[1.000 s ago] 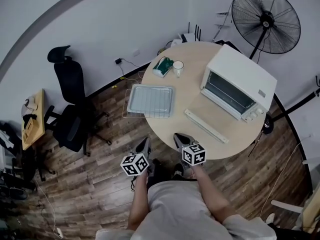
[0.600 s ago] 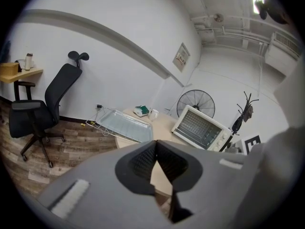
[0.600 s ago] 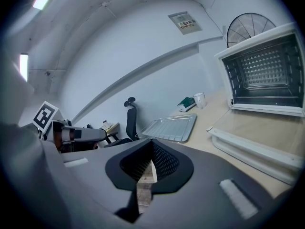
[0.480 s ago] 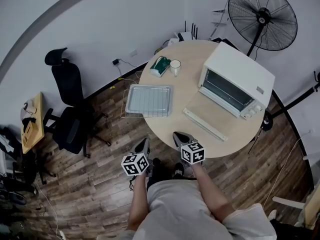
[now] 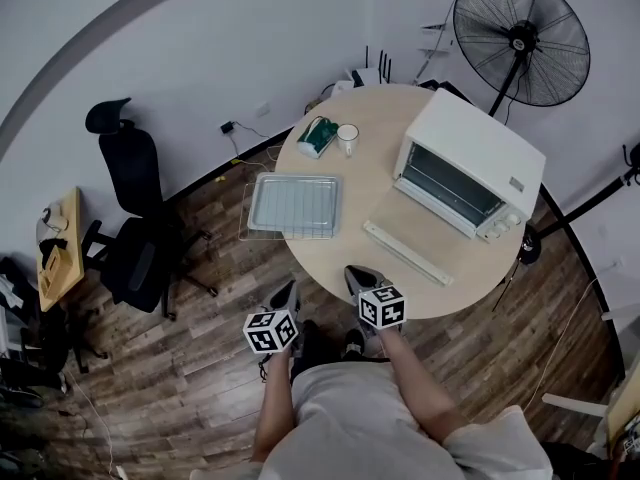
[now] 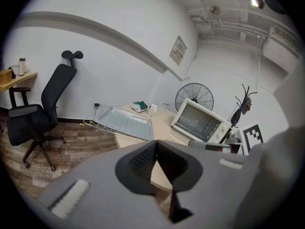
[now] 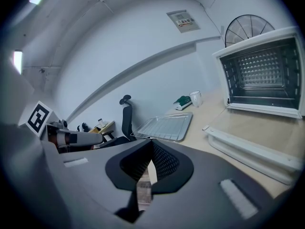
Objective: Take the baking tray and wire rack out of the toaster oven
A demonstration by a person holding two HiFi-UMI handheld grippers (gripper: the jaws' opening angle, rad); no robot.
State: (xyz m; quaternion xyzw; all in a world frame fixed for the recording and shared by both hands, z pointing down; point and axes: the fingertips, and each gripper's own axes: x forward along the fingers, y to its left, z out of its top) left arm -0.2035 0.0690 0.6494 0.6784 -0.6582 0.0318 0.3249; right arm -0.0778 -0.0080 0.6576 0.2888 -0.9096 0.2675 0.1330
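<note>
The silver rectangular metal baking tray [image 5: 295,204] lay outside the white boxy toaster oven [image 5: 470,158], to its left across the round pale wooden surface [image 5: 345,253] in the head view. It sat on top of the thin wire rack [image 5: 243,226], whose wires showed round the tray's left side. Both reached past the surface's edge over the dark wood plank floor [image 5: 200,348]. The oven's glass door [image 5: 405,236] was dropped open and lay flat on the surface, on the oven's near side toward the person. The right gripper view looked into the oven's open cavity, with its dimpled back wall. Beyond the tray, left of the oven's far corner, a green packet [image 5: 317,136] and a white mug [image 5: 347,138] stood just beside each other. The right tool [image 5: 357,272] was held at the near rim of the surface, in front of the open door. Its jaws were closed together with nothing between them. The left tool [image 5: 289,288] hung just off the rim over the floor, farther left of the oven. Its jaws were likewise pressed shut and empty. Both were well apart from the tray and rack. A black office chair [image 5: 135,238] stood on the floor far to the oven's left, and a black pedestal fan [image 5: 520,38] rose behind the oven.
</note>
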